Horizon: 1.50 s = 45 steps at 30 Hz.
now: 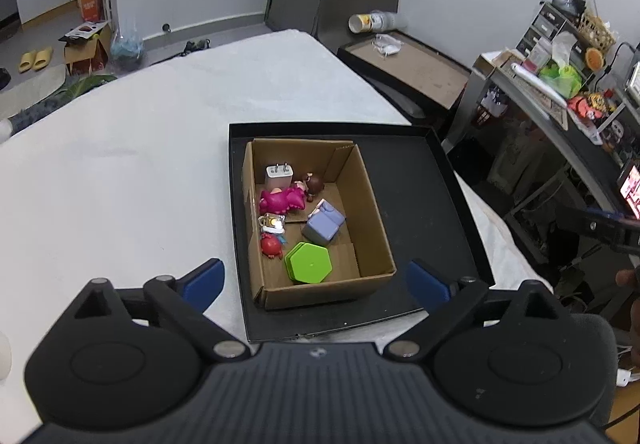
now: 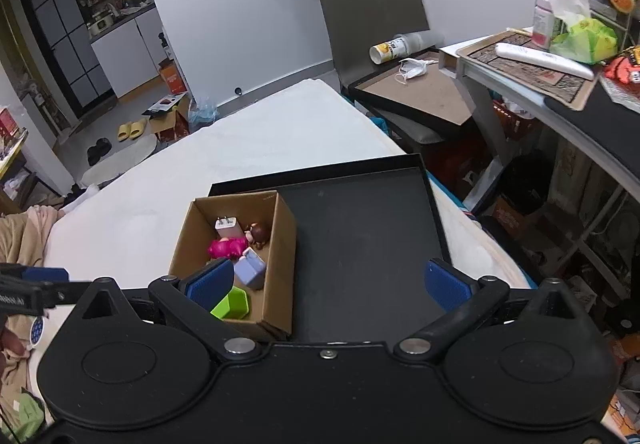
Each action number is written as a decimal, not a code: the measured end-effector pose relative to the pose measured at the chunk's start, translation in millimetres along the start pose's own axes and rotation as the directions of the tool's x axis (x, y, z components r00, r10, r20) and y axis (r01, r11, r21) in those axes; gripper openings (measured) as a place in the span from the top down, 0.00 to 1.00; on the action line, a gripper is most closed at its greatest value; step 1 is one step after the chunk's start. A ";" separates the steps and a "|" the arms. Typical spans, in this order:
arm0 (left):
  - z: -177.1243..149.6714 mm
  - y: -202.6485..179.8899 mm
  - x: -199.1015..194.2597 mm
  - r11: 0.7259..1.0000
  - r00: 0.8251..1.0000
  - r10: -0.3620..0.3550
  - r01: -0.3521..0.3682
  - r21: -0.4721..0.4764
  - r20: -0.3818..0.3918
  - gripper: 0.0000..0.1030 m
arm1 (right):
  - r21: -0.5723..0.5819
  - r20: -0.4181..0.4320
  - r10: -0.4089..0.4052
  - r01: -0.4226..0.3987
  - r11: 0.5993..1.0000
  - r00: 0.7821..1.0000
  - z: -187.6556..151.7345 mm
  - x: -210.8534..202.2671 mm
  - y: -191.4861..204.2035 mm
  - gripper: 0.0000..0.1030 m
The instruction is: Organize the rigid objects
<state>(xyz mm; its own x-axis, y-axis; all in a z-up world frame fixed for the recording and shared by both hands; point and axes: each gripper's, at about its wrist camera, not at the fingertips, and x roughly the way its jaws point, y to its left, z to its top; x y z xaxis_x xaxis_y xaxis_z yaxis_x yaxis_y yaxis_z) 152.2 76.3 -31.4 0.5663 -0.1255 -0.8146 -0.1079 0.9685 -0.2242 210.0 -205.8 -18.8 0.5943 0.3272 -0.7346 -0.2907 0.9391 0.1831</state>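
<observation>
An open cardboard box (image 1: 372,204) stands in the left part of a shallow black tray (image 1: 448,204) on the white table. Inside lie a white charger (image 1: 279,174), a pink toy (image 1: 282,201), a brown-haired figure (image 1: 315,184), a lilac block (image 1: 323,223), a small clear trinket (image 1: 272,222), a red figure (image 1: 271,245) and a green hexagon (image 1: 309,263). My left gripper (image 1: 316,280) is open and empty, above the box's near edge. My right gripper (image 2: 330,284) is open and empty, over the tray right of the box (image 2: 280,244).
The white table (image 1: 120,172) stretches left and beyond the tray. A grey chair (image 2: 368,16), a second tray with a face mask (image 2: 412,84) and a cluttered shelf unit (image 2: 560,56) stand to the right. The table's right edge runs close to the black tray.
</observation>
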 end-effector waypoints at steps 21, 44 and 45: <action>-26.4 -9.6 -45.1 0.998 0.997 -0.005 0.001 0.058 0.074 0.02 | 0.078 -0.009 -0.027 0.028 0.997 1.000 -34.8 -44.4 3.6 0.00; -37.9 -13.1 -53.0 0.995 0.995 -0.020 0.010 0.100 0.098 0.01 | 0.060 -0.006 -0.046 0.046 0.997 0.999 -51.6 -55.3 21.7 0.00; -37.5 -14.1 -52.9 0.995 0.995 -0.019 0.009 0.101 0.099 0.01 | 0.061 -0.007 -0.048 0.048 0.997 0.999 -51.8 -54.8 21.3 0.00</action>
<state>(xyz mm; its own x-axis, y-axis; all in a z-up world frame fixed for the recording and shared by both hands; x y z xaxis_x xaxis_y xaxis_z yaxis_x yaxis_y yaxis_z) 93.1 61.2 -5.3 0.6466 -0.1222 -0.7530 -0.0196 0.9841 -0.1764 132.4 -209.2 -8.5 0.6025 0.2811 -0.7470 -0.2154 0.9585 0.1870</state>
